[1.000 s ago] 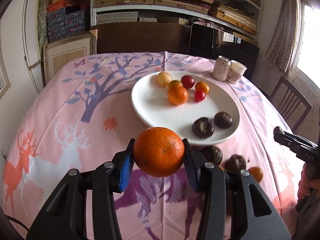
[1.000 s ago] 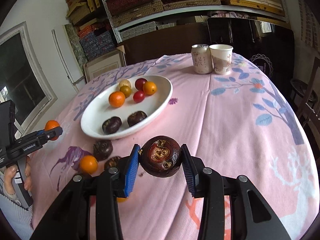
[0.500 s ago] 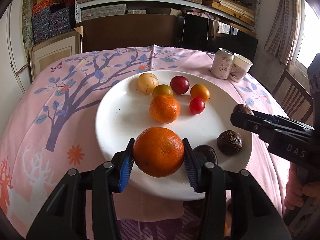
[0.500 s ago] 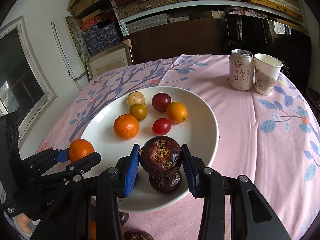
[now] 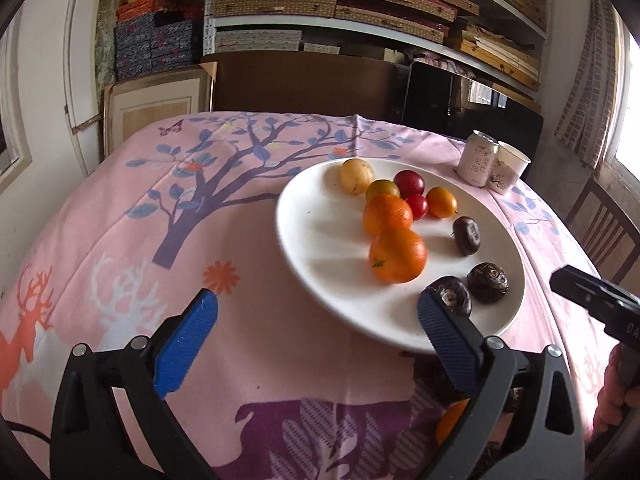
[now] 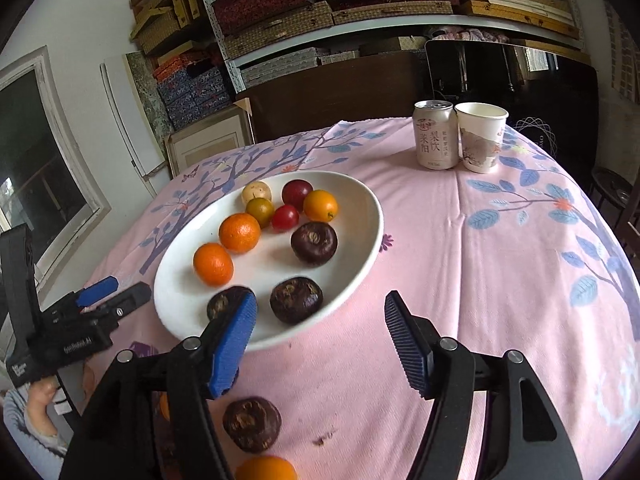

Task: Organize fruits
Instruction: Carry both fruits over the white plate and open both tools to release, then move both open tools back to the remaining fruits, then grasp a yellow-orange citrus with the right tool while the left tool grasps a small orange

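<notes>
Both grippers empty, jaws just opened. Left gripper (image 5: 316, 332) stands wide; right gripper (image 6: 320, 340) about half open, nothing between either pair. Oranges and dark brown fruit already lie on the white plate (image 6: 360, 204). Left to move: one dark fruit (image 6: 252, 424) and an orange (image 6: 266, 472) on the pink cloth (image 6: 500, 260), near the plate's front rim. Both look round, firm and light, likely to roll; best pinched across the widest part, pads level.
</notes>
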A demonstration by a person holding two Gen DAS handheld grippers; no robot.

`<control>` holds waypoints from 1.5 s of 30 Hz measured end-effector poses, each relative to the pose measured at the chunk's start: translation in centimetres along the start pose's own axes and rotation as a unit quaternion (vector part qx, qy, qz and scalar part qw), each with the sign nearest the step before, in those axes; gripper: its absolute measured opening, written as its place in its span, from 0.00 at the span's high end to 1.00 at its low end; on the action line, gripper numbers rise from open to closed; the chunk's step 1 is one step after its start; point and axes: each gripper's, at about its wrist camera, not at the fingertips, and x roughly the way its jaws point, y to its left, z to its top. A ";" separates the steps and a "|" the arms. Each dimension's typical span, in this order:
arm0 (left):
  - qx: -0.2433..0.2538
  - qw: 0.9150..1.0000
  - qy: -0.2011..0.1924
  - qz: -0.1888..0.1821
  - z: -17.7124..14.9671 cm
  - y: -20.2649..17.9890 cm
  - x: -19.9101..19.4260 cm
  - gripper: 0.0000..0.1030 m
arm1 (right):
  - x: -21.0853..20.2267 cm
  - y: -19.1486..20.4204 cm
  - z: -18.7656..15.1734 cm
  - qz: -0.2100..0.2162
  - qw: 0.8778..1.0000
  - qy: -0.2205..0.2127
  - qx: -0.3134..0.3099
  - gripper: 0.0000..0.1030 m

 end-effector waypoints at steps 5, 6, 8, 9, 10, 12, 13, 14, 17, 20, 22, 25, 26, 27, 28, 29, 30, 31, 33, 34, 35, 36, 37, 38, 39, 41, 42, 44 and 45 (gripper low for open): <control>-0.067 0.998 0.015 -0.006 -2.4 3.2 -1.9 0.05 | -3.0 -0.9 -3.4 0.007 1.000 0.007 0.005 0.26; -0.080 0.997 0.015 -0.008 -2.9 3.7 -2.3 0.05 | -3.4 -0.8 -4.1 0.014 1.000 0.011 0.005 0.26; -0.108 0.994 0.020 -0.014 -4.0 4.8 -2.9 0.05 | -4.1 -0.6 -5.6 0.021 1.000 0.023 -0.003 0.26; -0.120 0.992 0.024 -0.017 -4.5 5.2 -3.1 0.05 | -4.4 -0.2 -6.4 0.024 0.999 0.027 -0.012 0.26; -0.130 0.991 0.030 -0.020 -4.9 5.6 -3.1 0.05 | -4.5 0.2 -7.0 0.025 0.999 0.032 -0.023 0.26; -0.142 0.989 0.044 -0.024 -5.7 6.1 -3.1 0.05 | -5.0 0.9 -7.4 0.028 0.998 0.030 -0.037 0.26; -0.144 0.988 0.049 -0.023 -5.9 6.2 -3.1 0.05 | -5.0 1.0 -7.4 0.030 0.998 0.029 -0.040 0.26; -0.142 0.988 0.051 -0.022 -6.0 6.1 -3.0 0.05 | -4.9 1.1 -7.4 0.030 0.998 0.032 -0.043 0.27; -0.131 0.990 0.057 -0.018 -6.0 5.7 -2.7 0.05 | -4.3 1.8 -7.6 0.032 0.997 0.047 -0.059 0.33; -0.119 0.990 0.069 -0.015 -6.1 5.3 -2.3 0.05 | -3.9 3.0 -8.0 0.029 0.994 0.059 -0.089 0.37; -0.113 0.991 0.071 -0.012 -6.2 5.0 -2.3 0.05 | -3.4 3.6 -8.2 0.023 0.992 0.072 -0.105 0.44; -0.107 0.992 0.072 -0.013 -6.1 4.7 -2.3 0.05 | -2.4 3.7 -8.4 0.017 0.989 0.096 -0.111 0.57; -0.106 0.992 0.073 -0.012 -6.1 4.6 -2.3 0.05 | -2.0 3.7 -8.4 0.019 0.988 0.104 -0.109 0.58; -0.104 0.992 0.074 -0.011 -6.1 4.5 -2.2 0.05 | -1.8 3.7 -8.4 0.019 0.988 0.110 -0.107 0.59; -0.101 0.992 0.076 -0.009 -6.1 4.4 -2.1 0.05 | -1.7 3.7 -8.4 0.017 0.988 0.109 -0.107 0.59; -0.097 0.992 0.077 -0.007 -6.1 4.2 -2.1 0.05 | -1.6 3.9 -8.4 0.016 0.988 0.110 -0.107 0.59; -0.093 0.993 0.077 -0.007 -6.1 4.1 -2.0 0.05 | -1.4 4.0 -8.4 0.015 0.988 0.110 -0.108 0.58; -0.088 0.993 0.078 -0.008 -6.1 3.9 -2.0 0.05 | -1.3 4.2 -8.3 0.015 0.988 0.109 -0.108 0.58; -0.077 0.994 0.079 -0.009 -6.2 3.4 -2.0 0.05 | -1.2 4.2 -8.3 0.019 0.988 0.108 -0.105 0.60; -0.070 0.994 0.079 -0.008 -6.2 3.2 -2.0 0.05 | -1.2 4.1 -8.2 0.020 0.989 0.108 -0.100 0.63; -0.064 0.995 0.078 -0.008 -6.2 2.9 -2.0 0.05 | -1.3 3.7 -8.1 0.027 0.990 0.107 -0.091 0.63; -0.057 0.995 0.077 -0.009 -6.2 2.7 -2.1 0.05 | -1.4 3.2 -7.9 0.033 0.991 0.105 -0.077 0.63; -0.049 0.996 0.074 -0.011 -6.2 2.4 -2.2 0.05 | -1.6 2.6 -7.7 0.033 0.993 0.099 -0.061 0.63; -0.041 0.997 0.070 -0.014 -6.3 2.0 -2.4 0.05 | -2.0 1.9 -7.5 0.024 0.995 0.088 -0.047 0.63; -0.032 0.997 0.065 -0.017 -6.2 1.6 -2.7 0.05 | -2.4 1.3 -7.3 0.010 0.997 0.075 -0.035 0.63; -0.012 0.998 0.054 -0.029 -6.2 0.6 -3.2 0.05 | -2.7 -0.1 -6.9 -0.010 0.998 0.062 -0.013 0.63; -0.003 0.998 0.049 -0.040 -6.2 -0.1 -3.5 0.05 | -2.6 -0.6 -6.8 -0.014 0.998 0.065 -0.001 0.63; 0.017 0.996 0.041 -0.071 -6.3 -1.5 -3.9 0.05 | -2.2 -1.0 -6.8 -0.019 0.997 0.073 0.007 0.63; 0.028 0.995 0.038 -0.084 -6.3 -2.3 -4.1 0.05 | -2.1 -0.9 -6.9 -0.017 0.997 0.076 0.004 0.63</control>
